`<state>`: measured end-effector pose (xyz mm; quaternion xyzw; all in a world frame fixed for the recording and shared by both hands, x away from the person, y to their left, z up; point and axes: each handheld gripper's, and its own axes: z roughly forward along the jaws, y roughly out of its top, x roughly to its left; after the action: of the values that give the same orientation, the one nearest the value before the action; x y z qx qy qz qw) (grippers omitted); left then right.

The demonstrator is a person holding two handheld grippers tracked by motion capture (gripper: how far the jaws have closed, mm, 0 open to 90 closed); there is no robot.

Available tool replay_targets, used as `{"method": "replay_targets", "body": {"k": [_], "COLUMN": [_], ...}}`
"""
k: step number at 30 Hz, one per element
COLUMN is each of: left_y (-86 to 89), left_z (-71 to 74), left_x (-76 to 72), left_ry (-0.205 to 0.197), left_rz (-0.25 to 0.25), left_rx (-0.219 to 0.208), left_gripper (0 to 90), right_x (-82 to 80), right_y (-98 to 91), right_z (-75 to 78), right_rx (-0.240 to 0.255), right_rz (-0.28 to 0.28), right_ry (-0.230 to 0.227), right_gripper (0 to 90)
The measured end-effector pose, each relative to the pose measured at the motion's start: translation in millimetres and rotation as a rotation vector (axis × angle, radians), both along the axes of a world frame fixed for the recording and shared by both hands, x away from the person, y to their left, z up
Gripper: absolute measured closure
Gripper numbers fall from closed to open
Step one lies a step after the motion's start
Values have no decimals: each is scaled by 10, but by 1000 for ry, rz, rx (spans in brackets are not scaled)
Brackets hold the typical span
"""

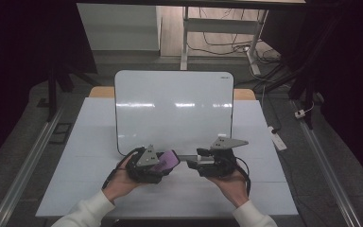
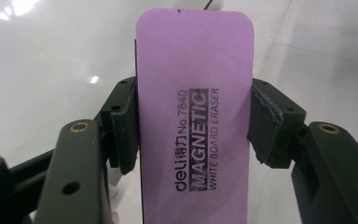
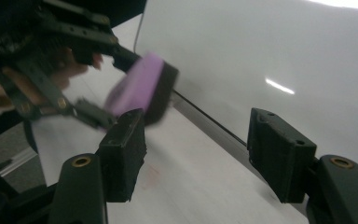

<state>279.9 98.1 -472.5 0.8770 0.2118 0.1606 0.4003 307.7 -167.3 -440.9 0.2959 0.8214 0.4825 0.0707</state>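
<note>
The high view looks forward and down from above the person's side of the table (image 1: 94,189), taking in the whole whiteboard (image 1: 174,111) from some way off. The left gripper view rides close behind its own claw (image 2: 193,126), facing the purple eraser (image 2: 195,112) at very short range. The right gripper view looks along its claw (image 3: 196,149) across the table, sharing the eraser (image 3: 142,88) and whiteboard (image 3: 284,56).

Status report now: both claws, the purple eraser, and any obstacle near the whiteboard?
Left claw shut on purple eraser. Right claw open, empty, beside it. Whiteboard flat on table, nothing in the way.
</note>
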Motion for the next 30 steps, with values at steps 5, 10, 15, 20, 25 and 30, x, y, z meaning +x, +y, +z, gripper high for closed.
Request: {"method": "replay_targets", "body": {"k": [5,10,15,20,25,30], "left_y": [-76,-127,-158,-178,-180,-196], "left_z": [-12,-9,2,-8,-6,-14], "left_x": [-16,-39,-59,-73,-75,-79], "left_ry": [-13,-36,-59,-86,-92,-98], "left_rz": [-24,-45,-55,-53,-48,-47], "left_rx": [21,46,63,89,94,105], "left_gripper": [412,412,412,411,411,411], "right_x": [47,92,131,164,174,167], "right_y": [149,239,298,329,322,317], "right_z": [-14,-68,-113,-149,-158,-163], "right_rx": [1,4,14,39,66,62], "right_rz": [32,49,66,75,57,55], "right_ry": [51,104,170,248,281,276], "right_gripper": [360,375,436,539,569,571]}}
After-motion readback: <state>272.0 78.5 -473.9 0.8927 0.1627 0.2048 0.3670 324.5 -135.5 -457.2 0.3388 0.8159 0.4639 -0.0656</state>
